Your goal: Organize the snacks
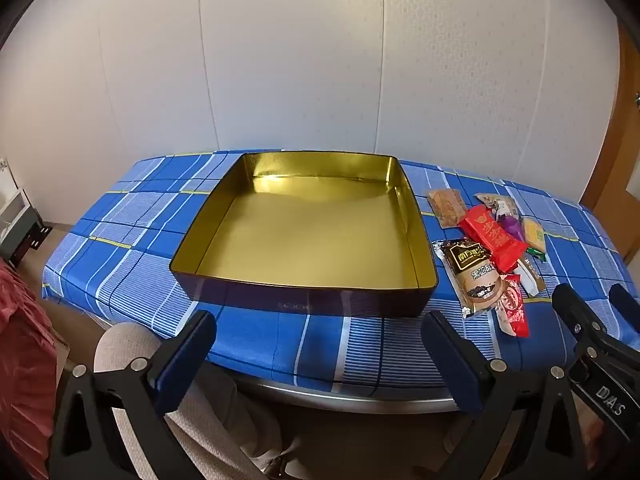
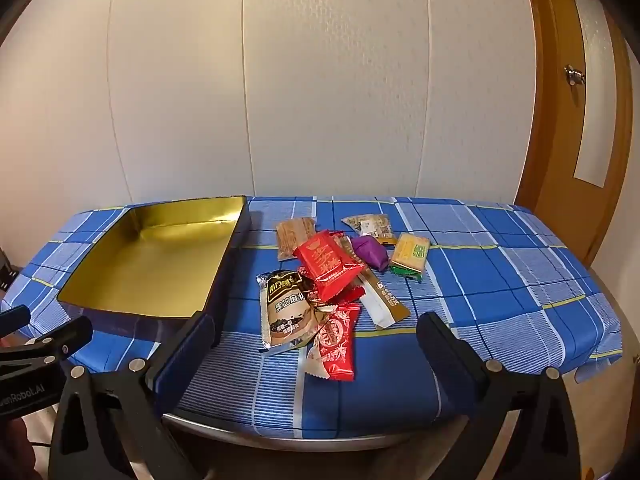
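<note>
Gold-lined rectangular metal tin (image 1: 304,236) is set mid-bench, crinkly wrapped snacks (image 2: 332,280) heaped toward the right edge. Left claw (image 1: 320,360) and right claw (image 2: 316,364) are held spread, empty. Overlapping slippery wrappers could be dragged off together.

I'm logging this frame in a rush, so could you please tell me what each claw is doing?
Left claw: open, holding nothing, facing the gold box.
Right claw: open, holding nothing, facing the snack pile.

Table w/ blue plaid cloth (image 2: 500,280): gold tin (image 1: 304,296), snack pile (image 2: 332,276) beside.
</note>
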